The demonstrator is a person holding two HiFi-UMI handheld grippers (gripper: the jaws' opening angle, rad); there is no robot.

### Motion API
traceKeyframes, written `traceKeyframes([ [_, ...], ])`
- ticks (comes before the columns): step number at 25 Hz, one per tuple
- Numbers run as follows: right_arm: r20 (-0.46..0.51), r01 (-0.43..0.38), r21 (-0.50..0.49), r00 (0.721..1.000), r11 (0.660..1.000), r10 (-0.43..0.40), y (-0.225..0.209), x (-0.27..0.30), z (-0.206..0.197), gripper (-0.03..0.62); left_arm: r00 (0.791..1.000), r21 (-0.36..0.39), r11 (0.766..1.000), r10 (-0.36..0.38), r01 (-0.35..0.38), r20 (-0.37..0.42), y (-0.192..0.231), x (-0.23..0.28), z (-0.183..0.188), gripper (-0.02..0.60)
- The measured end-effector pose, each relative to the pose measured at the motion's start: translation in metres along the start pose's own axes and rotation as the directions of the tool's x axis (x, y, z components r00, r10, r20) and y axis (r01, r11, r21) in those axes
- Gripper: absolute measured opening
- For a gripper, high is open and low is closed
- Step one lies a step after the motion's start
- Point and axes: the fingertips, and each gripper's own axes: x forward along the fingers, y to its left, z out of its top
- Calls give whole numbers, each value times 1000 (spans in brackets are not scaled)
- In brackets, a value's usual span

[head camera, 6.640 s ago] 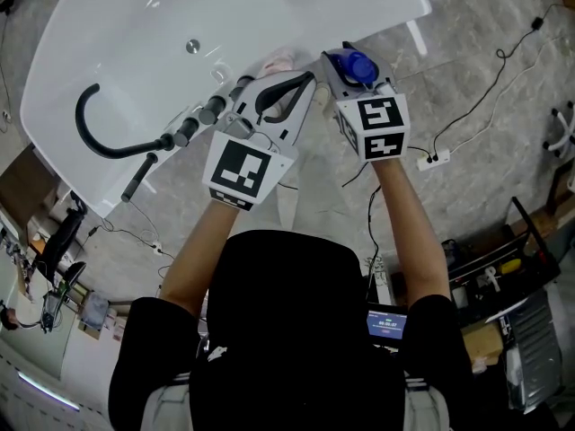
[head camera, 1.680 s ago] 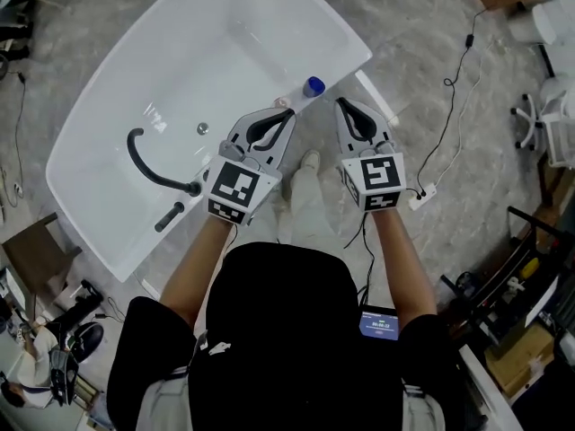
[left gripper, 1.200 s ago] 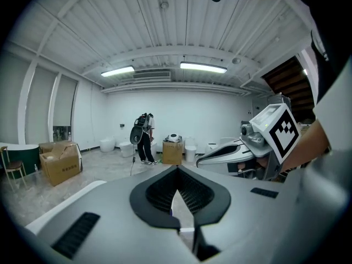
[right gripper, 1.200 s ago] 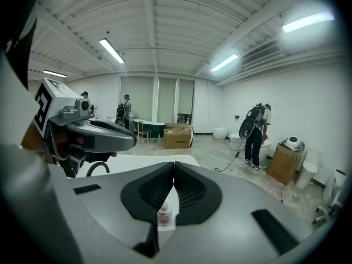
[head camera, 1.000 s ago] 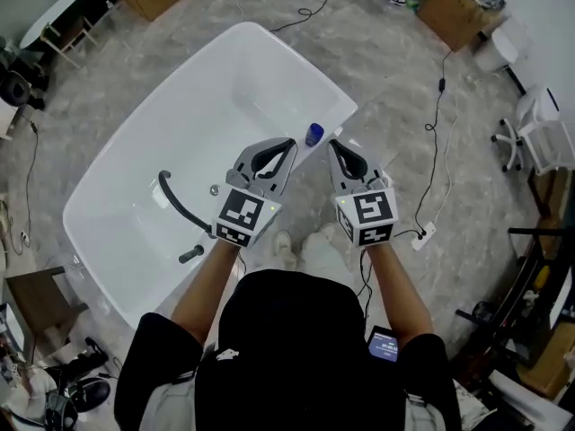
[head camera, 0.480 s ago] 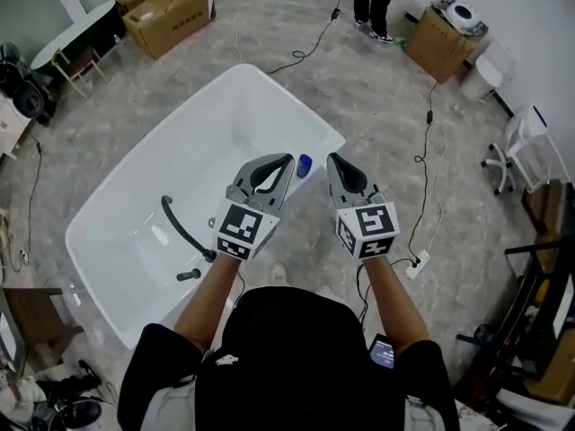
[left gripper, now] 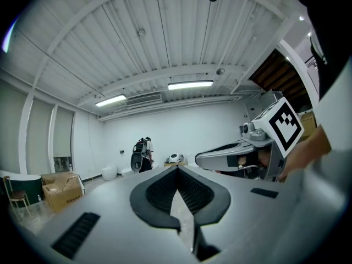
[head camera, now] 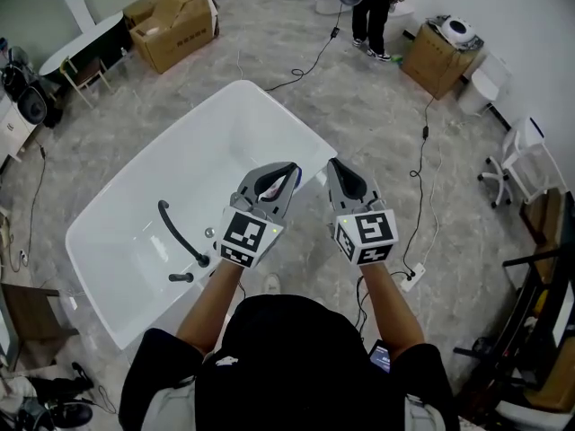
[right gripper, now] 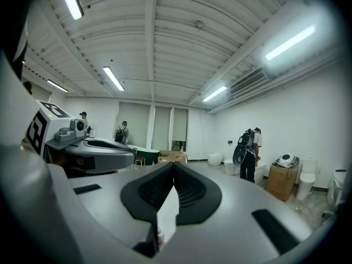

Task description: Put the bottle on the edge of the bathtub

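Now the left gripper [head camera: 289, 171] and right gripper [head camera: 335, 164] are hovering by the bathtub [head camera: 207, 151], jaws pressed together, empty; steering clear of its rim looks wise.

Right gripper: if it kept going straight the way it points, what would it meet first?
Nothing close. The right gripper, fingers shut and empty, points level across open room; the first thing roughly in line is the cardboard box far off, though depth is hard to judge.

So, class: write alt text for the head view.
A person holds two grey claws, the left claw and the right claw, both shut and empty, over a white rounded bathtub with a black curved hose inside.
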Motion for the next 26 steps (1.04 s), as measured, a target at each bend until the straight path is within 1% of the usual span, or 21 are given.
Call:
traceKeyframes([
  [4, 4, -7, -4, 1000, 1000, 7, -5, -11, 1, 25, 1000, -2, 1000, 14, -14, 4, -8, 2, 6, 11],
  [8, 9, -18, -9, 1000, 1000, 18, -5, -16, 0, 25, 1000, 12, 1000, 13, -13, 2, -15, 2, 8, 11],
  [15, 9, -26, -10, 1000, 1000, 26, -6, -15, 2, 25, 999, 18, 999, 41, -41, -1, -13, -2, 10, 11],
  [26, 22, -38, -14, 999, 999, 39, -3, -10, 6, 25, 998, 24, 998, 56, -56, -5, -9, -5, 11, 11],
])
